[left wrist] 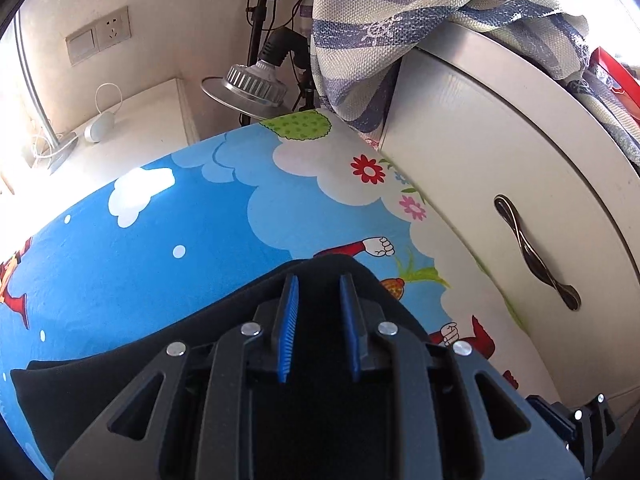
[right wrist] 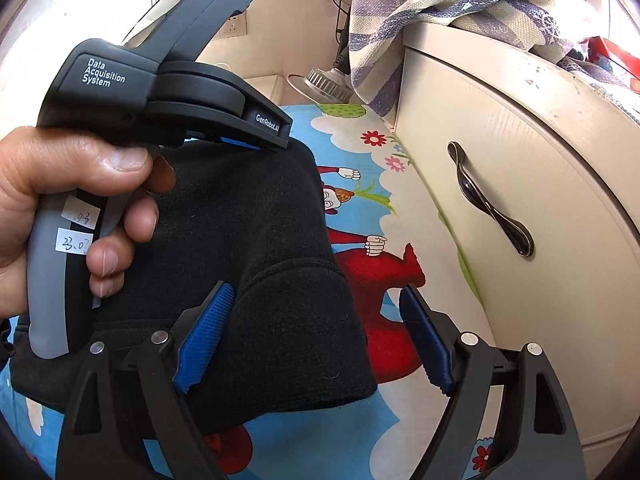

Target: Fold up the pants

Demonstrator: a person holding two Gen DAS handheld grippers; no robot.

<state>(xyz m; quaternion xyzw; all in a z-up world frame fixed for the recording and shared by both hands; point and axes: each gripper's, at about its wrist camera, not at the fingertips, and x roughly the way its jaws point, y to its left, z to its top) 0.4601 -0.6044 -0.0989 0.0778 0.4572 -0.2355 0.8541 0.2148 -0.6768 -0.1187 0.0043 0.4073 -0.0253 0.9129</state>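
Observation:
The black pants (right wrist: 256,240) lie folded into a thick stack on the cartoon-print sheet (right wrist: 360,132). My right gripper (right wrist: 316,292) is open, its blue pads astride the near right corner of the stack, just above it. My left gripper (left wrist: 319,280) hovers over the far end of the pants (left wrist: 120,376) with its blue pads a narrow gap apart and nothing between them. In the right wrist view the left gripper (right wrist: 256,142) appears from the side, held by a hand, low over the far edge of the pants.
A white cabinet (left wrist: 500,168) with a dark metal handle (left wrist: 536,256) stands against the sheet's right edge. A striped cloth (left wrist: 384,20) hangs over its top. A lamp (left wrist: 252,84) and a white bedside table (left wrist: 136,128) stand beyond the far edge.

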